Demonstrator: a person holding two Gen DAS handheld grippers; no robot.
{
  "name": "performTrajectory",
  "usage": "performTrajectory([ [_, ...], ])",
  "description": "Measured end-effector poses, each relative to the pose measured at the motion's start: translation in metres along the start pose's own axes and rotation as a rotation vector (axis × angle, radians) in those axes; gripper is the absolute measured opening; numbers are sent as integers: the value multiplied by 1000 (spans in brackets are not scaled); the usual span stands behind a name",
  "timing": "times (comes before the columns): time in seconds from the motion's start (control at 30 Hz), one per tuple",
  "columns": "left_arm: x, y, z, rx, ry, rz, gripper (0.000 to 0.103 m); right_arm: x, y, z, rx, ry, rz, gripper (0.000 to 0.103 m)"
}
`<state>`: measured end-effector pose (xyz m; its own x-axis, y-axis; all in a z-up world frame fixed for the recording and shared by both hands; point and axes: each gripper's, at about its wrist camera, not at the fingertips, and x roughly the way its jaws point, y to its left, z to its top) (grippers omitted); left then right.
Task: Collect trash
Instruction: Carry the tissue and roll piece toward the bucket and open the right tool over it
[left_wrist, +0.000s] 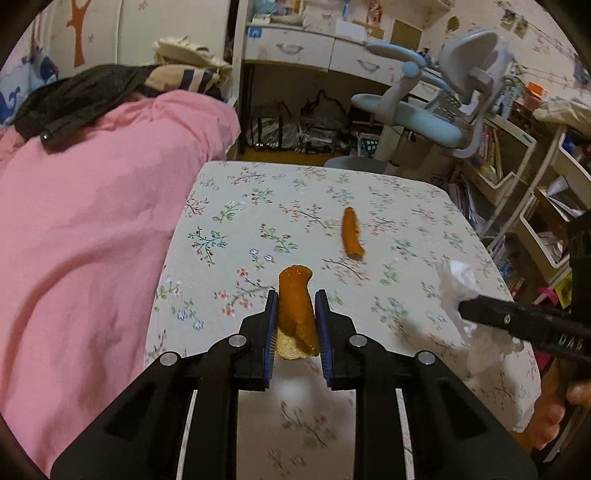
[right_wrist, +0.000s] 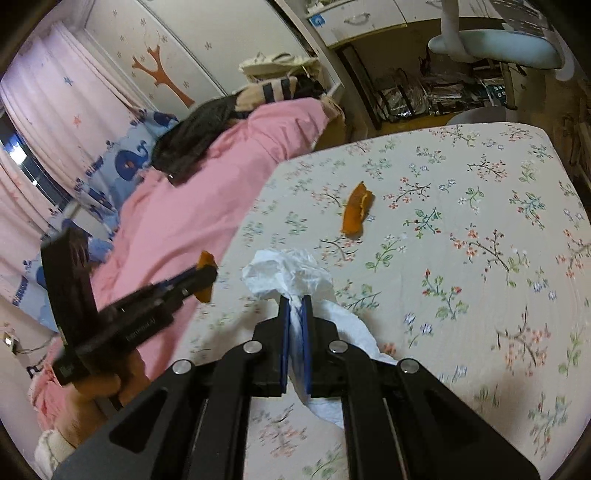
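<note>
My left gripper is shut on a curled orange peel, held above the floral mattress; the right wrist view shows that same left gripper at the left with the peel sticking out of it. My right gripper is shut on a crumpled white tissue, which hangs below the fingers. In the left wrist view the right gripper holds the tissue at the right. A second orange peel lies loose on the mattress, farther off.
A pink duvet covers the left of the bed, with dark clothes piled on it. Beyond the mattress stand a blue desk chair, a white desk with drawers and bags underneath. Shelves line the right side.
</note>
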<state>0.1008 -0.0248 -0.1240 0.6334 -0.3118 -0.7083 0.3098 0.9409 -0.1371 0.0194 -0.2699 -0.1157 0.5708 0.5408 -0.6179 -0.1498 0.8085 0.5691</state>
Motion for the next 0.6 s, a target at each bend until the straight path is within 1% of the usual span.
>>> performTrajectory([
  [0.27, -50, -27, -26, 42, -65, 37, 19, -50, 14, -21, 37, -111, 95, 7],
  [0.37, -68, -33, -33, 53, -93, 51, 19, -62, 14, -28, 69, -140, 129, 7],
  [0.6, -96, -39, -48, 73, -127, 83, 19, -69, 18, -50, 108, -138, 186, 7],
])
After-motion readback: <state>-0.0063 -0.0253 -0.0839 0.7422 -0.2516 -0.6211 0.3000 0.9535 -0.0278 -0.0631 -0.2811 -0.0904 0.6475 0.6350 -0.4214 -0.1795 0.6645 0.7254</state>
